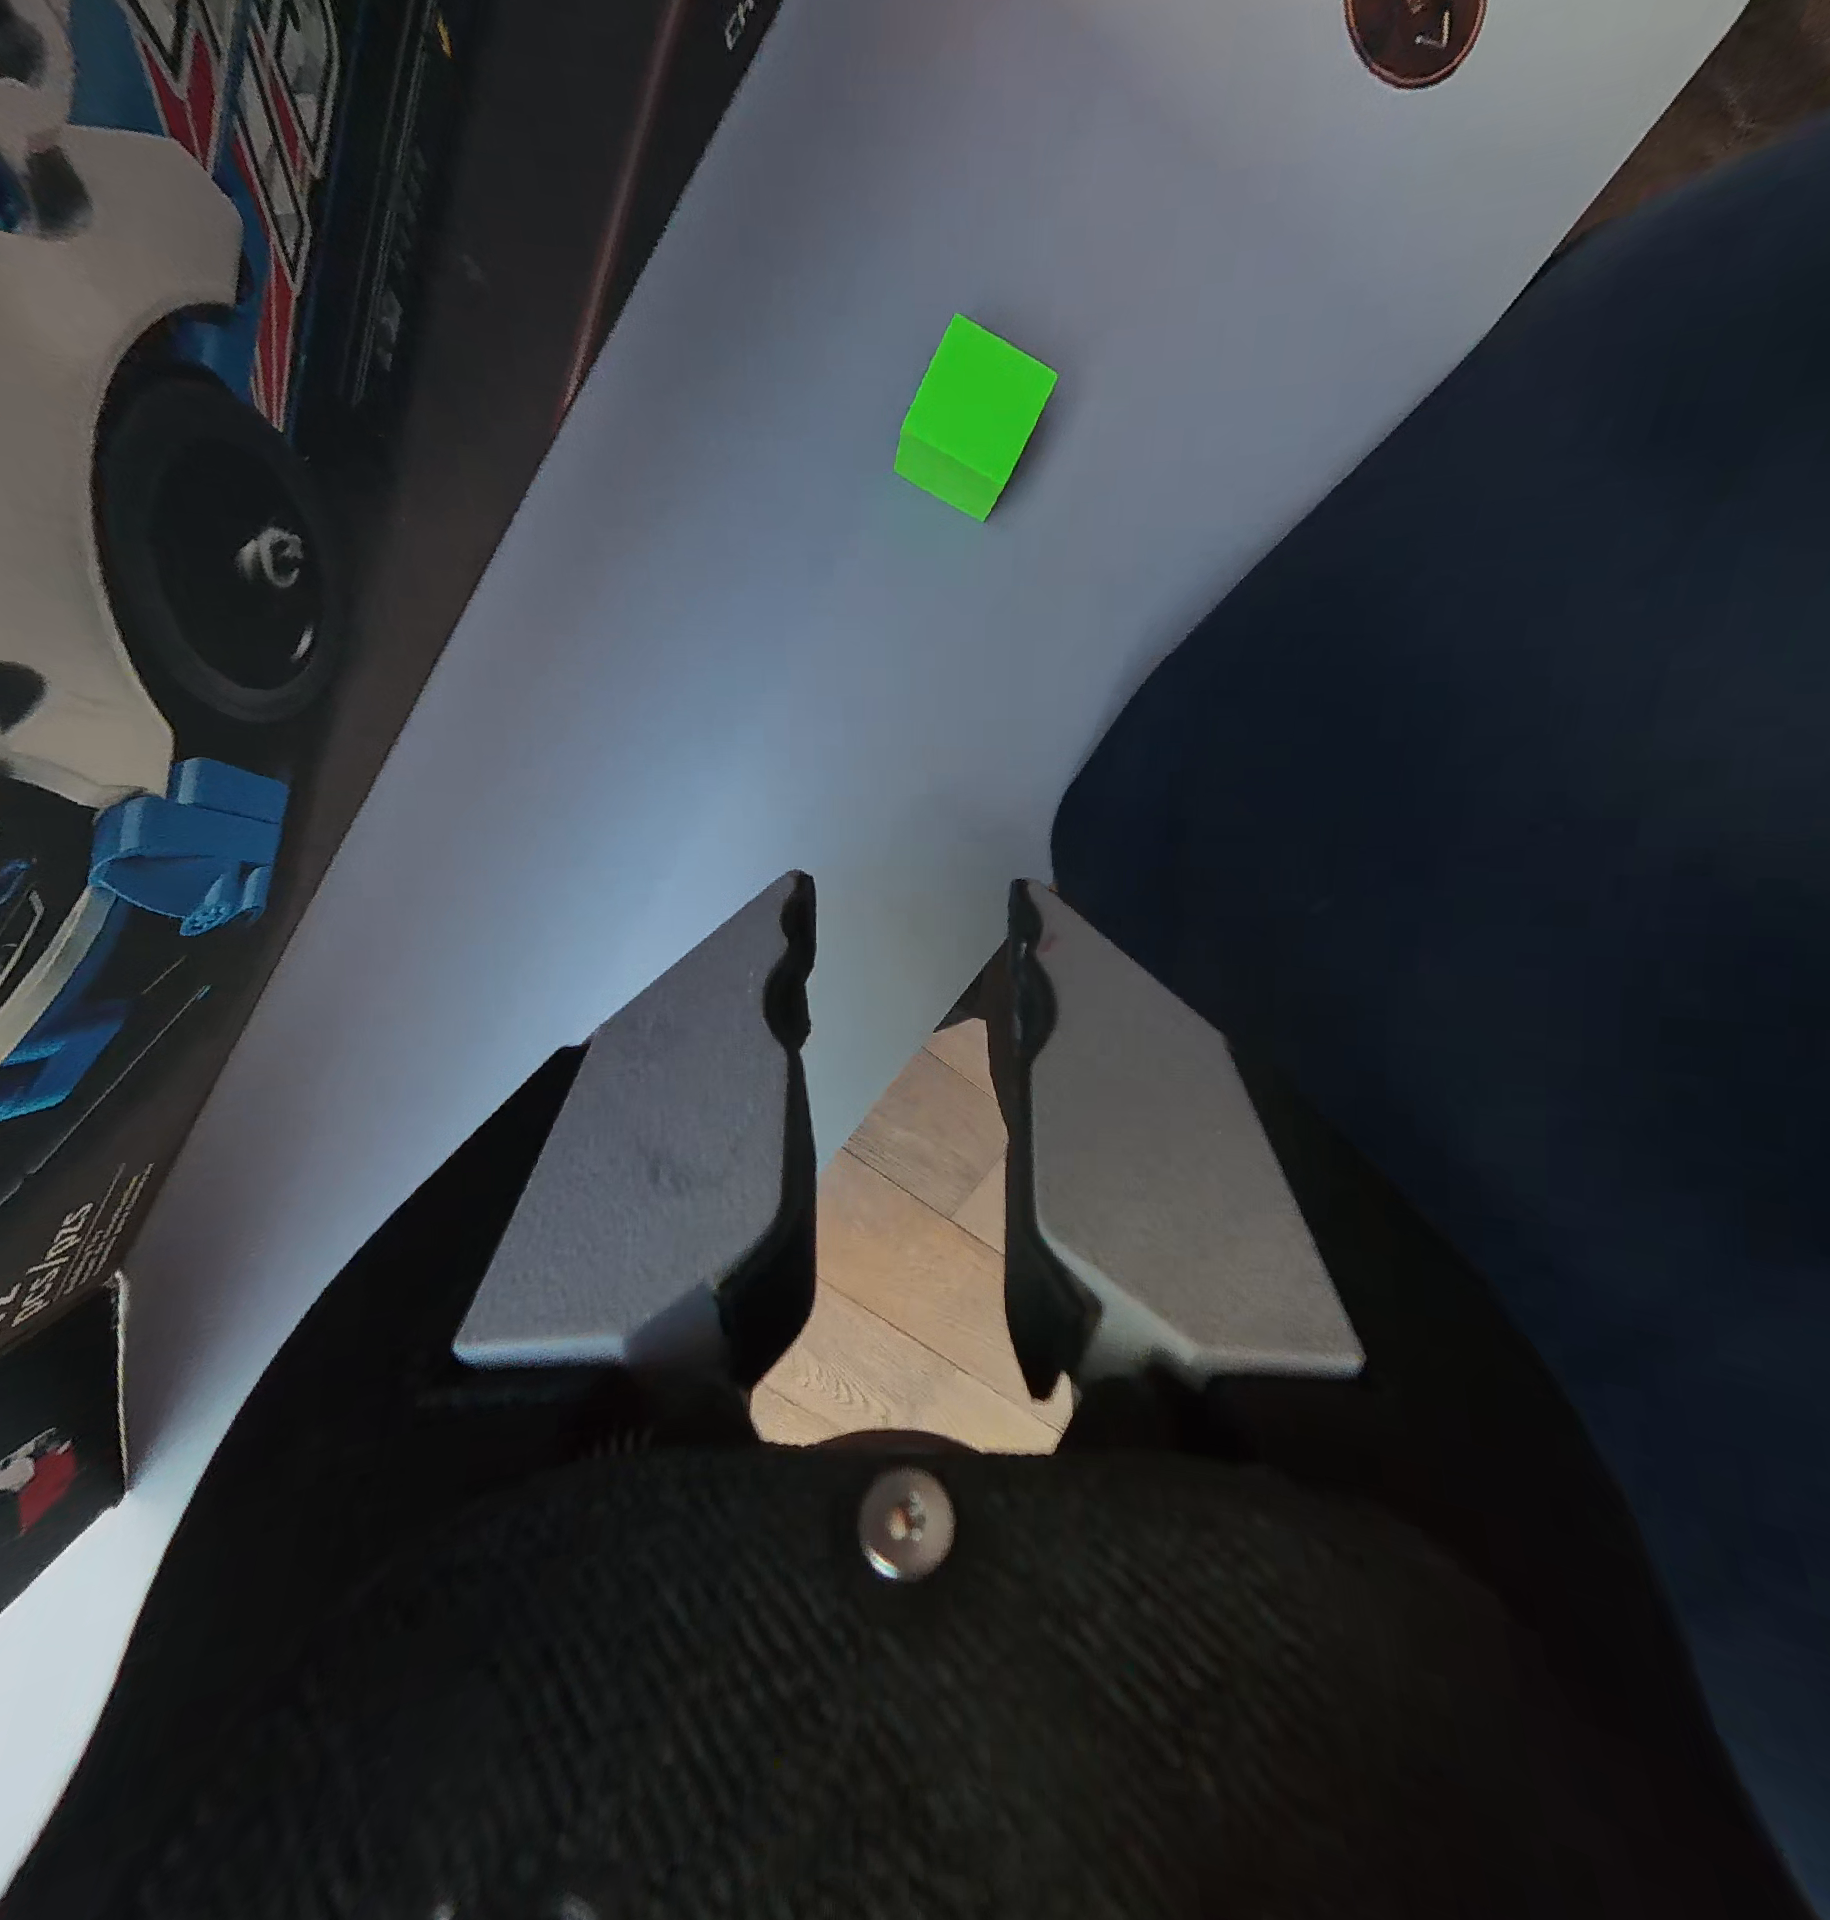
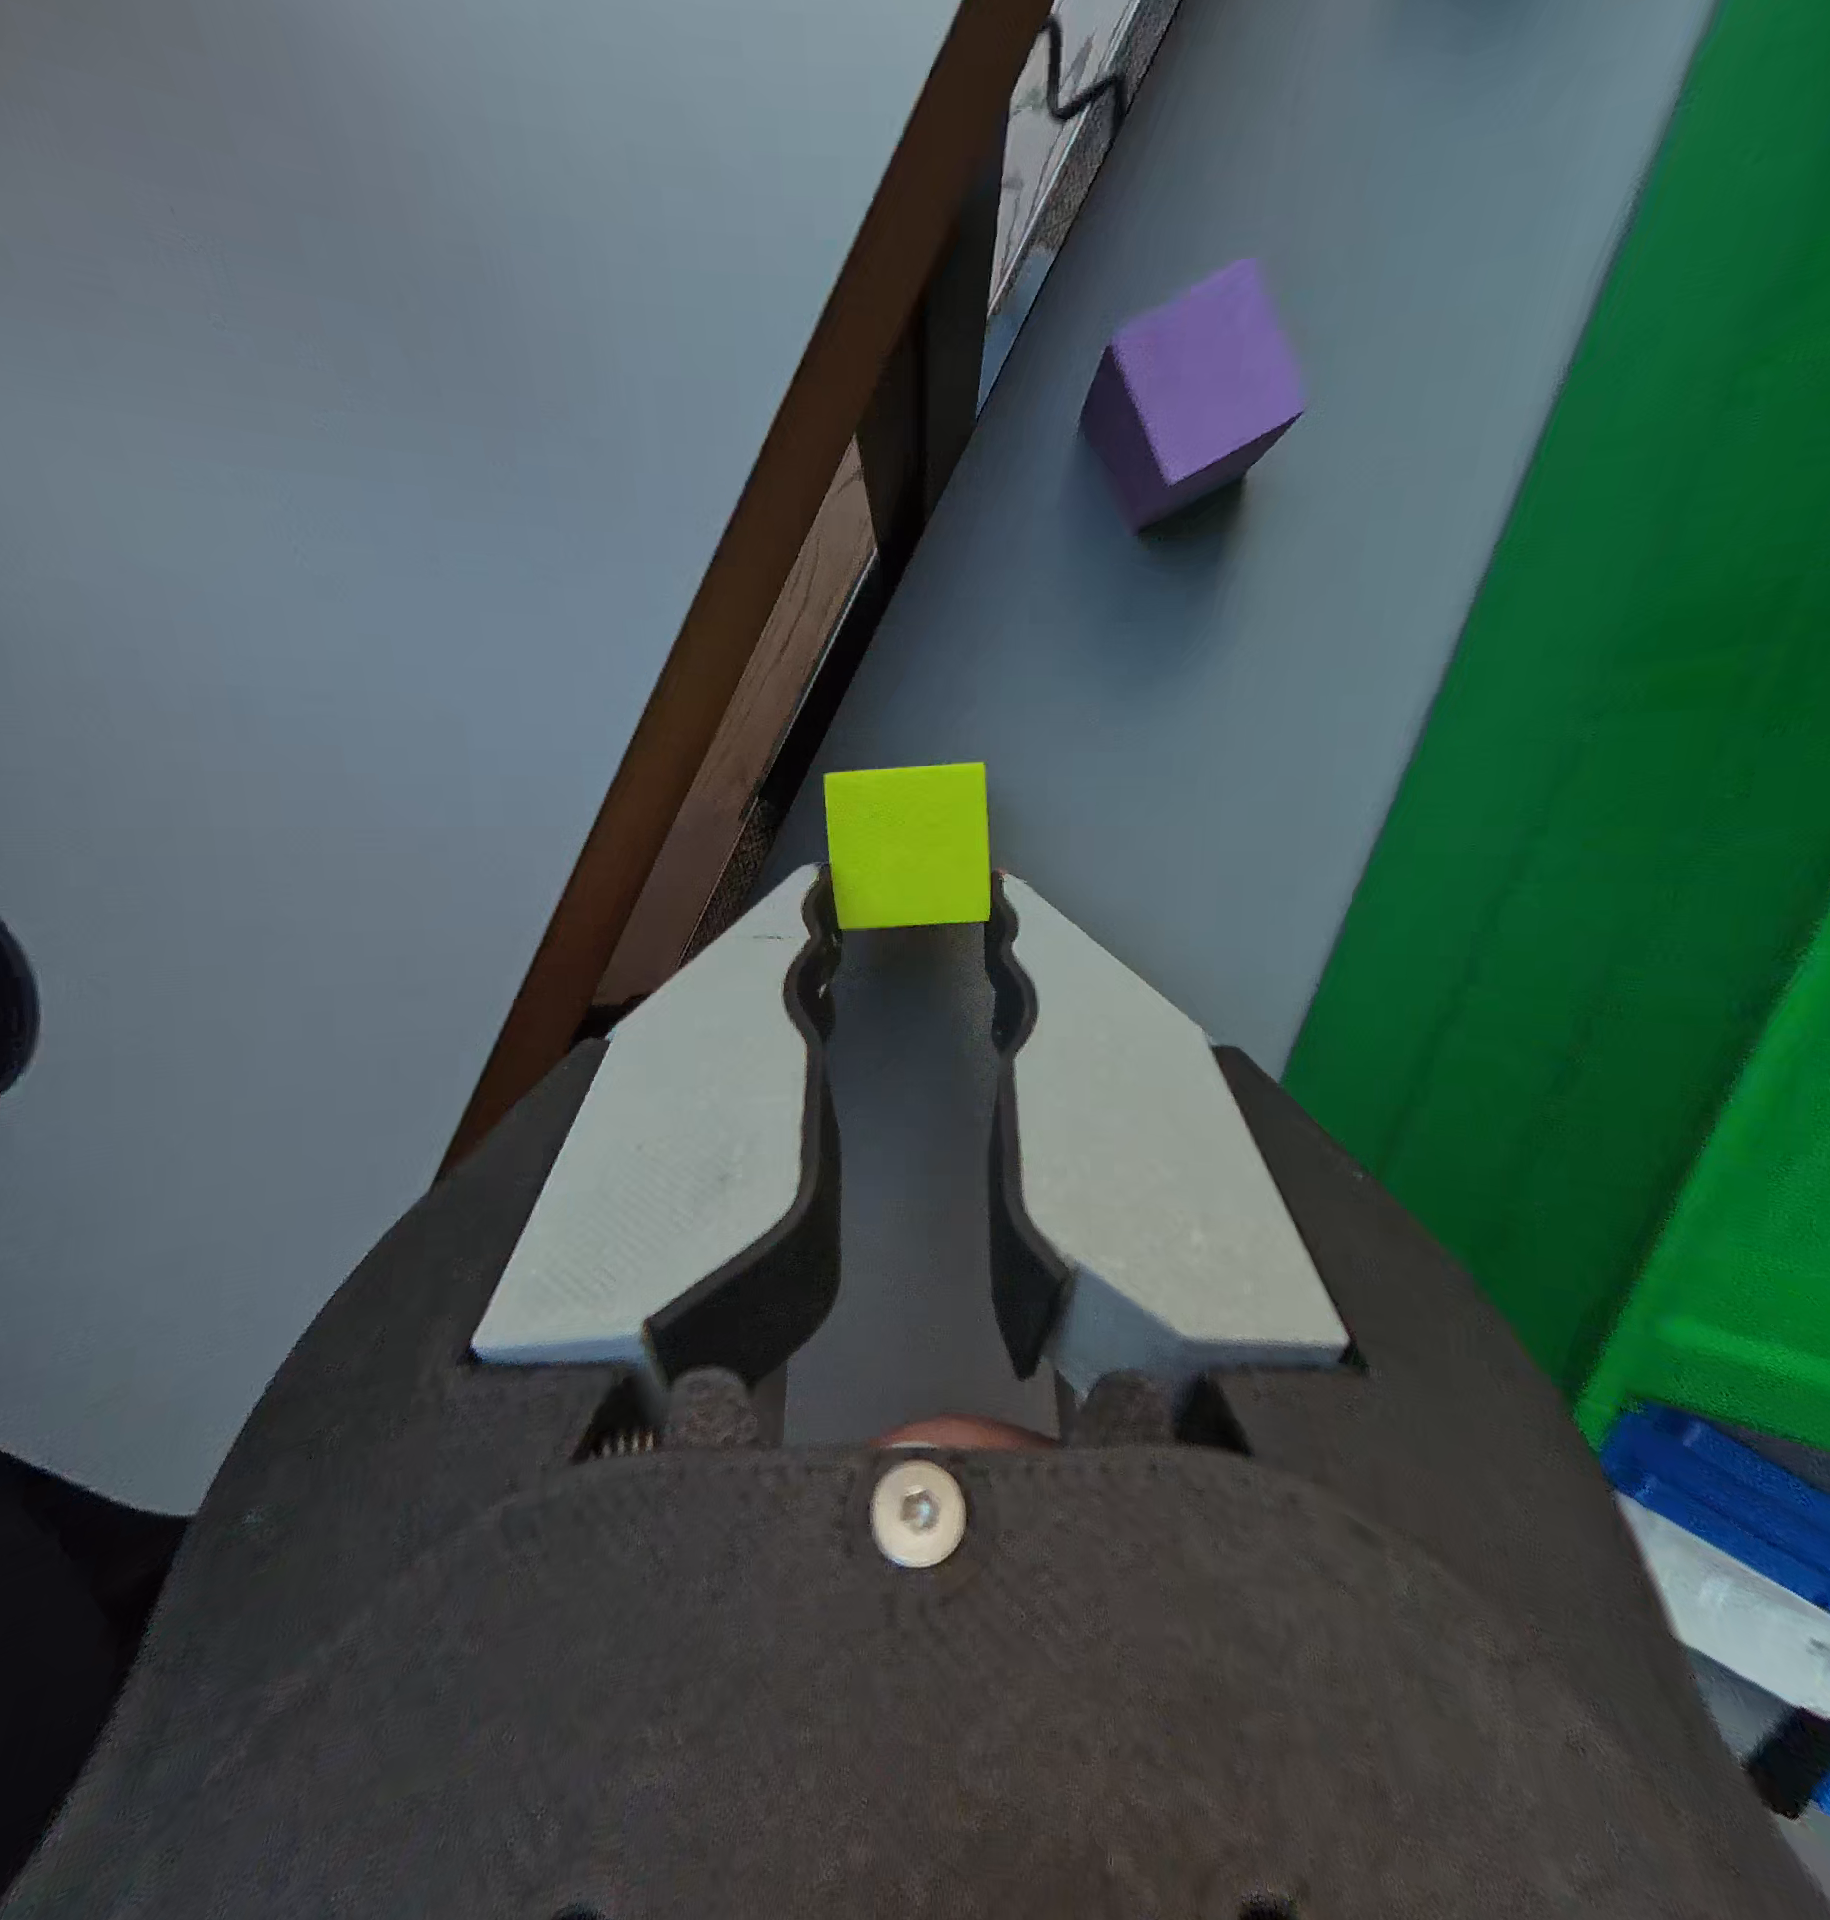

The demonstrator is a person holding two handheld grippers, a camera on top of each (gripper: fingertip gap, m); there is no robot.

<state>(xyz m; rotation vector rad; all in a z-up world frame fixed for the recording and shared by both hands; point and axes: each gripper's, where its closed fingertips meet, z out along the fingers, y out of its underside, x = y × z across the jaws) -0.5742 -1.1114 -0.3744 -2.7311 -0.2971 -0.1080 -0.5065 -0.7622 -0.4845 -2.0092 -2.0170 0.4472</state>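
In the right wrist view my right gripper (image 2: 909, 888) is shut on a yellow-green cube (image 2: 906, 842). Both fingertips press on its lower sides, and most of the cube sticks out past the tips, above a grey surface (image 2: 1150, 675). A purple cube (image 2: 1191, 395) lies farther ahead on that surface. In the left wrist view my left gripper (image 1: 911, 894) is open with nothing between its fingers, over the near edge of a white table (image 1: 786, 675). A bright green cube (image 1: 973, 416) sits on the table some way ahead of it.
A large box with a car picture (image 1: 163, 520) lies along the table's left side. A dark blue padded shape (image 1: 1513, 935) fills the right. A brown round object (image 1: 1415, 36) is at the far end. A green panel (image 2: 1669, 727) borders the grey surface on the right, and a brown wooden edge (image 2: 765, 623) on the left. There is about 40 cm between the tips of the two grippers.
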